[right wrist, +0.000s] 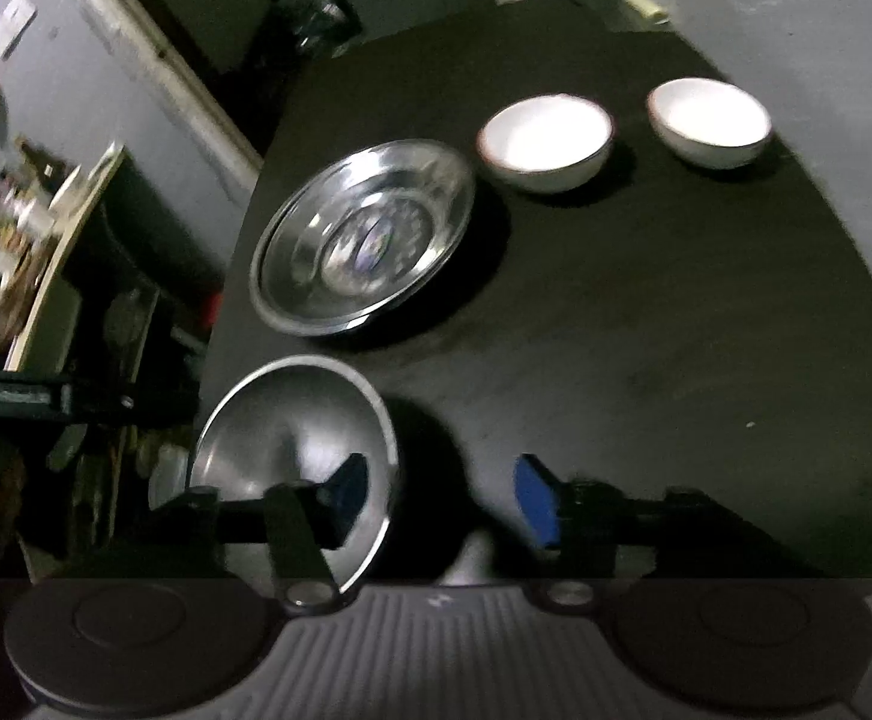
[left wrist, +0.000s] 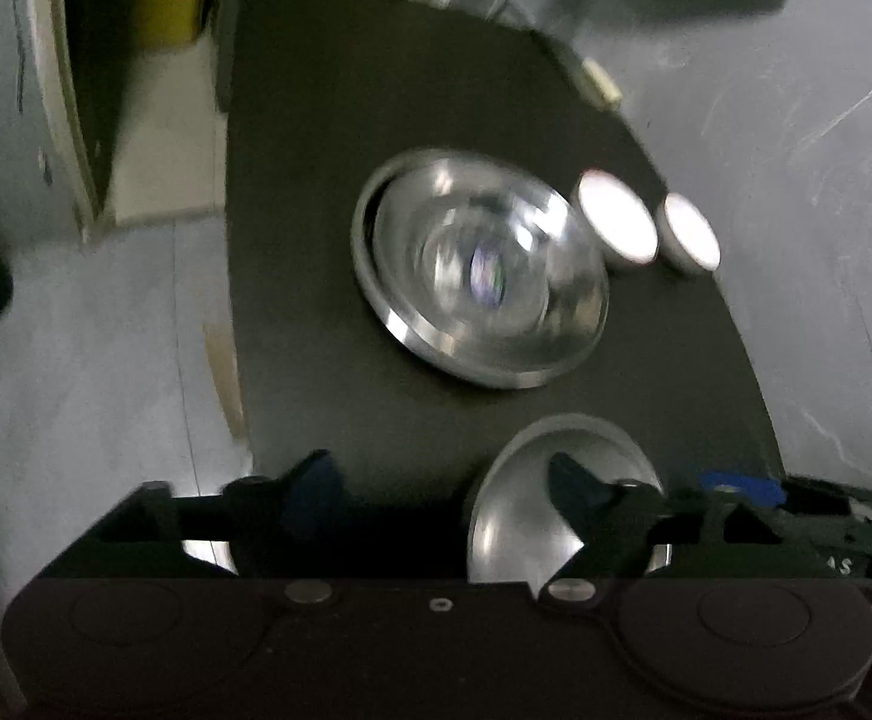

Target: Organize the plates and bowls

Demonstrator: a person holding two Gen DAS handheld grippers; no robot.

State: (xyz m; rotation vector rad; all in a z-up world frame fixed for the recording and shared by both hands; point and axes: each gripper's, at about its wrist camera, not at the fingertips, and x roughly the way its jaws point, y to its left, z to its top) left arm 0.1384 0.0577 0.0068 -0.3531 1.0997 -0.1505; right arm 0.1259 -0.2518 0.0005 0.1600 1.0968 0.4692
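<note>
Dark table (right wrist: 616,330) carries steel plates (right wrist: 363,234) at centre, two white bowls (right wrist: 547,141) at 1 o'clock. Steel bowl (right wrist: 291,450) sits at 7 o'clock; left gripper (left wrist: 442,498) and right gripper (right wrist: 442,498) jaws both open, gripping nothing.

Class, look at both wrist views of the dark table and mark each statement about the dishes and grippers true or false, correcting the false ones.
1. Two white bowls sit side by side. True.
2. The steel plates are stacked on a white bowl. False: they rest on the table beside the bowls.
3. The right gripper is clamped on the small steel bowl. False: its jaws stand apart, gripping nothing.
4. The left gripper is open. True.
</note>
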